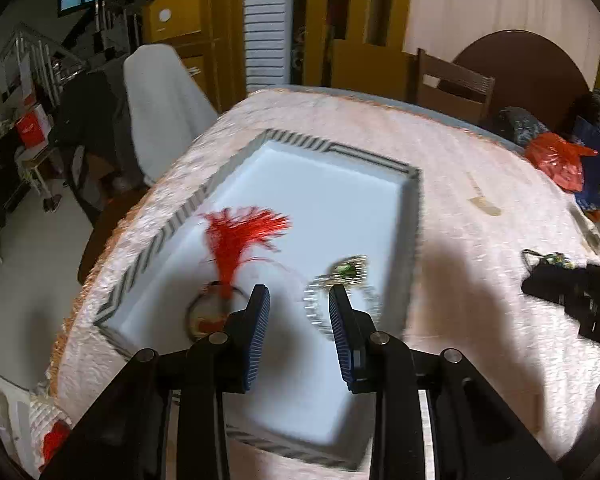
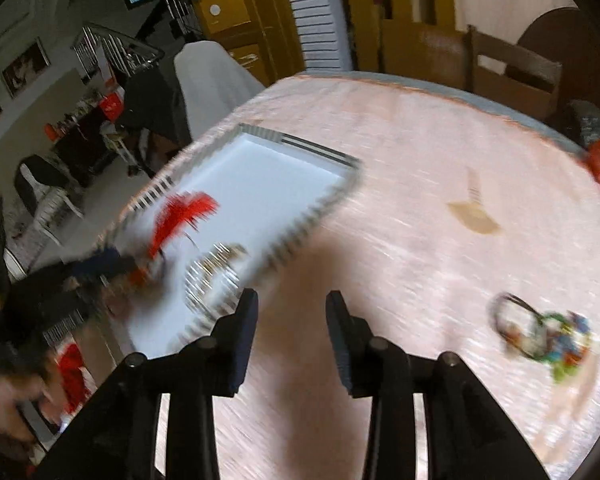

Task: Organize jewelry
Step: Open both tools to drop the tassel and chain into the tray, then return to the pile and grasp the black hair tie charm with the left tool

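A white tray (image 1: 332,200) with a striped rim lies on the pink tablecloth; it also shows in the right wrist view (image 2: 260,168). In it lie a red tassel ornament (image 1: 240,236) on a dark ring and a silver bracelet (image 1: 340,300) with a gold-green charm. My left gripper (image 1: 299,308) is open and empty just above the tray, between the two pieces. My right gripper (image 2: 292,312) is open and empty over the cloth, right of the tray. A multicoloured beaded bracelet (image 2: 540,332) lies on the cloth to its right, also seen in the left wrist view (image 1: 556,258).
A tan stain or flat scrap (image 2: 474,216) lies on the cloth beyond the right gripper. A red plastic bag (image 1: 560,156) and dark bundles sit at the table's far right edge. A wooden chair (image 1: 452,84) stands behind the table.
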Action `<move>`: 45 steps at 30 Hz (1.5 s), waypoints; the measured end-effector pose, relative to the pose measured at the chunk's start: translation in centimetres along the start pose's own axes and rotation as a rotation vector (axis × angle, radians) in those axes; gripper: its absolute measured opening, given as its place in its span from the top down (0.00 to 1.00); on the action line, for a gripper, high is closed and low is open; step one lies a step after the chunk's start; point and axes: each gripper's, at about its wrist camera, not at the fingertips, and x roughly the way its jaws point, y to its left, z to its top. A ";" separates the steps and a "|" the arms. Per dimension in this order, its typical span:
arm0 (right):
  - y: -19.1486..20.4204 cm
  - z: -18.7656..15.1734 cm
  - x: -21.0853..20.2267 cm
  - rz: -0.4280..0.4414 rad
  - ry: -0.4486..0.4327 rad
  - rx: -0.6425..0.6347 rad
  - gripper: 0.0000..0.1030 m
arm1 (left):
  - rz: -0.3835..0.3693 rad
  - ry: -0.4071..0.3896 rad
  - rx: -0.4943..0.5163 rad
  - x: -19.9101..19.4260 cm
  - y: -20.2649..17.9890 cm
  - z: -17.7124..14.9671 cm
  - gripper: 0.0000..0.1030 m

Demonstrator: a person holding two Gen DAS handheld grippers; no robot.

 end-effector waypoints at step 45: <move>-20.0 -16.1 -5.1 -0.373 0.066 0.218 0.00 | -0.333 0.176 0.364 10.7 -28.4 1.3 0.42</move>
